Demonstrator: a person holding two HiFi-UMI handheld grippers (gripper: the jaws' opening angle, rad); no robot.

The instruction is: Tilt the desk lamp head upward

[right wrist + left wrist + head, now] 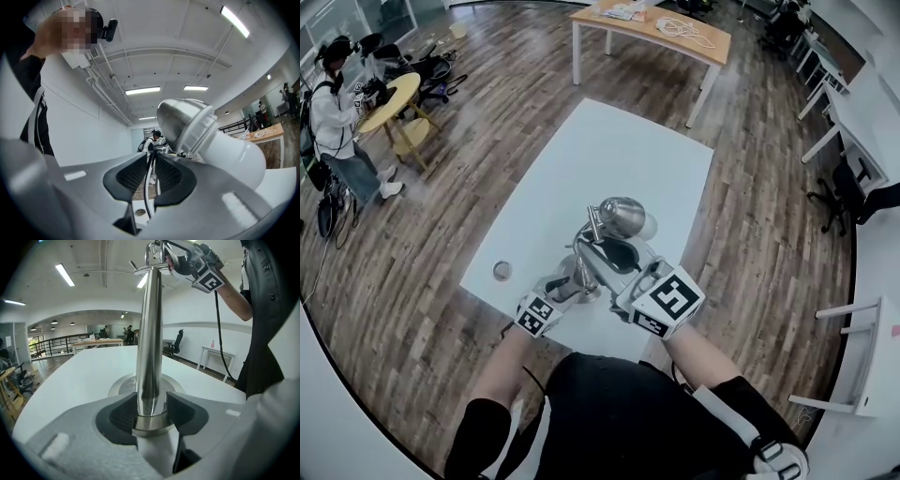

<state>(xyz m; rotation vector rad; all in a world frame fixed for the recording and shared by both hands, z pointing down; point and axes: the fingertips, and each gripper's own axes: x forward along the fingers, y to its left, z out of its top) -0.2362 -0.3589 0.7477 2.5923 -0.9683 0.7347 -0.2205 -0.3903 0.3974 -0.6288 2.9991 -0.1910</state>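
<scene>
Between narrow jaws of right gripper (pixel 151 174), thin bracket (pixel 145 193) pinched, slick lamp head (pixel 187 123) just beyond (hinge probably stiff); left gripper (pixel 149 414) clamped round pole (pixel 149 333).

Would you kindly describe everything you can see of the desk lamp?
The lamp is polished metal: a round base on the white table, an upright post, and on top a domed head with a white bulb protruding. The left tongs clamp the post just above the base; the right tongs pinch a thin metal piece beside the head.
</scene>
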